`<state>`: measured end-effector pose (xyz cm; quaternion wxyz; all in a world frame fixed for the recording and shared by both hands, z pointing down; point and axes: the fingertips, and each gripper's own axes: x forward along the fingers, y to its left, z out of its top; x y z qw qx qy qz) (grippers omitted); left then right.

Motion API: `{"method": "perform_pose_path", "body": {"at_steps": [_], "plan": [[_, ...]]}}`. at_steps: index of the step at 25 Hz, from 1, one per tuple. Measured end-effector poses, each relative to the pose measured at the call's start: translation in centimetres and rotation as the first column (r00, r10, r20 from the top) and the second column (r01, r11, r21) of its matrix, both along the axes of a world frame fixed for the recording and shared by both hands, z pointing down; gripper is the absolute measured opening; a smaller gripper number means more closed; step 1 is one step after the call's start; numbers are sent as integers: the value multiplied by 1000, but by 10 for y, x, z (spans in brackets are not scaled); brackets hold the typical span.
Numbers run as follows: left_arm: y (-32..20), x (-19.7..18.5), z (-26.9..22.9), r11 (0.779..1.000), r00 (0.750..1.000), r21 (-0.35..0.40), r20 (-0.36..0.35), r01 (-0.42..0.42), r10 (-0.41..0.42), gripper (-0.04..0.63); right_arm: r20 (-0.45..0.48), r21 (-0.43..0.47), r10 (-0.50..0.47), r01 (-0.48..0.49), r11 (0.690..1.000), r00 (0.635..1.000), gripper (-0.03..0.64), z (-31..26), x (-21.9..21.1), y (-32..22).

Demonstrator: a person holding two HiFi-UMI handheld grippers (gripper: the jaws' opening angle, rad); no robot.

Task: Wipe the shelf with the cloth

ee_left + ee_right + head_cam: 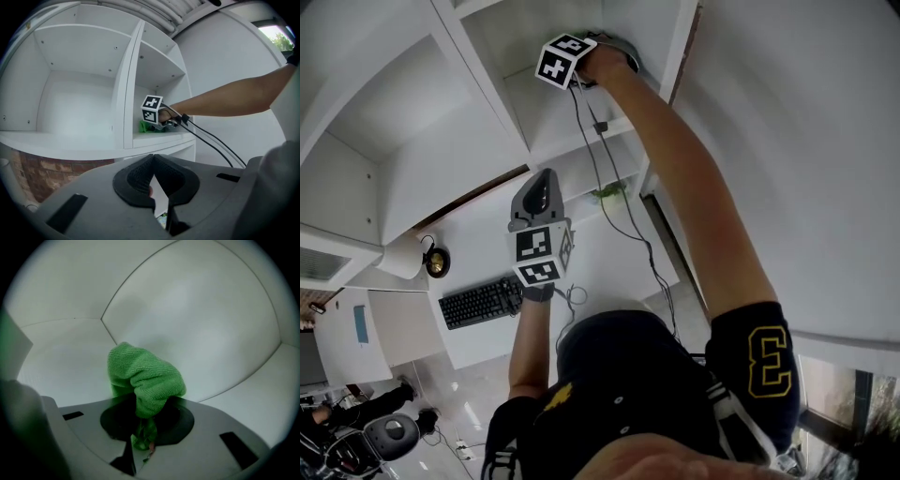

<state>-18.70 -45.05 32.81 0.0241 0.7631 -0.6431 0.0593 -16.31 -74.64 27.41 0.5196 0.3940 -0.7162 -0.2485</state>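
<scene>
Right gripper view, centre: right tongs (142, 420) pinch a bunched green microfibre cloth (145, 376) inside the white shelf (243, 397); left tongs (153, 163) closed, empty. Dragging friction might tug it free.

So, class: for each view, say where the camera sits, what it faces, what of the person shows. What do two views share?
Head view: on the person's head, looking down at both arms, torso, left gripper, and right gripper inside the shelf.
Left gripper view: on the left gripper, facing the shelf over shut jaws; right forearm shows.
Right gripper view: on the right gripper, facing a shelf corner; jaws clamp green cloth.
Shared: both gripper views show the green cloth.
</scene>
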Motion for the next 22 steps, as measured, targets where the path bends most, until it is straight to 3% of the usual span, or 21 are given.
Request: {"method": "perform_pose_path", "body": {"at_steps": [9, 12, 14, 18, 22], "plan": [[3, 1, 6, 1000, 1000, -8, -6, -15, 15, 18, 28, 43, -11, 10, 999, 1000, 54, -2, -1, 1], [5, -2, 5, 1000, 1000, -7, 3, -21, 21, 18, -23, 68, -70, 72, 995, 997, 61, -8, -6, 1], [7, -5, 6, 1000, 1000, -7, 5, -20, 20, 18, 30, 74, -122, 120, 990, 992, 63, -18, -15, 7], [6, -15, 7, 1000, 1000, -4, 10, -6, 6, 18, 164, 74, -294, 285, 956, 942, 63, -40, -53, 44], [9, -16, 4, 1000, 1000, -8, 8, -6, 6, 18, 189, 30, -420, 422, 906, 888, 63, -46, -84, 92]]}}
